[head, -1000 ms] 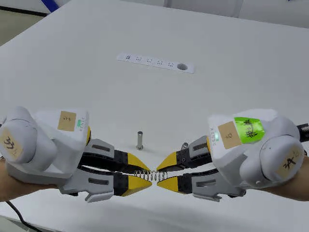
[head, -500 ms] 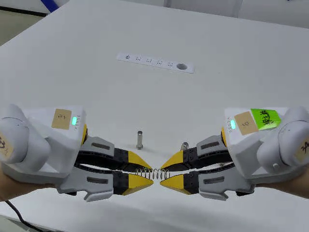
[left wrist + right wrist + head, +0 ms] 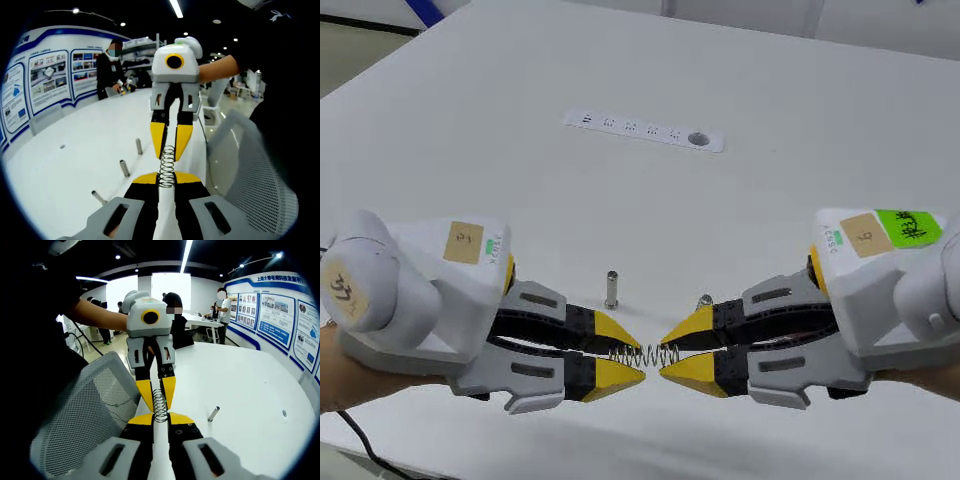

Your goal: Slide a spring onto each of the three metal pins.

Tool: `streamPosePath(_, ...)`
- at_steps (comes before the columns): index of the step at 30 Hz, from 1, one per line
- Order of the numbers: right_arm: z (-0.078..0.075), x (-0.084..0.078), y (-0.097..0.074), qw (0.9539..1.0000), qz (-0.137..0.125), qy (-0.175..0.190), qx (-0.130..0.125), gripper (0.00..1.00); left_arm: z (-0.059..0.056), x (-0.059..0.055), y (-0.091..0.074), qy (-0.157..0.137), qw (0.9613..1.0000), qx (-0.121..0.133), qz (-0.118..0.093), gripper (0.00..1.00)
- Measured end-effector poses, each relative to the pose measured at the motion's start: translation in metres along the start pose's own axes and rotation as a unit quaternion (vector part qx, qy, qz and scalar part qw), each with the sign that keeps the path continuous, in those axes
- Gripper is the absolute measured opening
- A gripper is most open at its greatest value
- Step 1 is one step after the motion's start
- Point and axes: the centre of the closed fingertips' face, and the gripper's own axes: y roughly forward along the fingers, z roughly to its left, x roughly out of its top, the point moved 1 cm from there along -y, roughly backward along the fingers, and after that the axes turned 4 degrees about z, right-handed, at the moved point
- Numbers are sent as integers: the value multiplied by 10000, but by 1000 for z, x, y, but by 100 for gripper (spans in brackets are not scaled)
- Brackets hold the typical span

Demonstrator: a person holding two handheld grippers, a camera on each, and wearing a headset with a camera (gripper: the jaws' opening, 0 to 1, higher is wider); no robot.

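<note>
A small coil spring (image 3: 645, 354) hangs level between the two grippers, just above the white table (image 3: 470, 150). My left gripper (image 3: 630, 358) is shut on its left end. My right gripper (image 3: 670, 356) is shut on its right end, tip to tip with the left. In the left gripper view the spring (image 3: 166, 167) runs from my yellow tips (image 3: 166, 178) to the facing gripper. A metal pin (image 3: 611, 289) stands upright behind the spring. A second pin (image 3: 704, 301) shows partly behind the right jaws. Three pins (image 3: 138, 146) (image 3: 124, 168) (image 3: 98, 197) stand in a row.
A white power strip (image 3: 643, 130) lies further back on the table. The table's near edge runs just below the grippers. A grey mesh chair back (image 3: 85, 410) stands beside the table, and people stand in the background.
My right gripper has drawn away to the right and the left has shifted a little right. The spring between them looks longer. Both jaws keep their hold.
</note>
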Motion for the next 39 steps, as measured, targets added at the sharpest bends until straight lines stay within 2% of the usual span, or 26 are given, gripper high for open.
streamPosePath(3, 7, 10, 2, 9997, -194, 46, 113, 11, -3, -6, 0, 86, 9998, -30, 152, 10)
streamPosePath(5, 7, 14, 5, 9998, -190, 0, 61, 11, -2, -9, 1, 111, 9996, -44, 255, 10)
streamPosePath(7, 5, 19, 6, 9997, -233, 9, 22, 11, -1, -9, 2, 135, 9995, -33, 269, 9)
streamPosePath(14, 1, 38, 1, 9971, -632, 413, -134, 11, 2, 0, -1, 212, 9997, -149, 43, 10)
streamPosePath(23, 6, 50, 4, 9959, -522, 564, -479, 10, -2, 4, -4, 256, 9991, -339, -41, 10)
streamPosePath(26, 1, 52, 4, 9948, -489, 644, -618, 10, 1, 6, -6, 295, 9992, -282, -42, 12)
streamPosePath(28, -2, 57, 3, 9932, -572, 727, -711, 10, 6, 11, -11, 251, 9994, -151, -184, 13)
streamPosePath(30, -4, 64, 3, 9919, -675, 778, -741, 10, 9, 14, -18, 119, 9994, -104, -309, 16)
streamPosePath(33, -10, 72, 2, 9919, -634, 687, -866, 10, 12, 8, -24, 106, 9997, -71, -201, 28)
streamPosePath(35, -14, 76, 0, 9920, -571, 596, -953, 10, 15, 3, -27, 169, 9998, -14, -133, 31)
streamPosePath(39, -23, 81, -7, 9916, -493, 487, -1096, 10, 23, 0, -33, 93, 9997, 92, -191, 37)
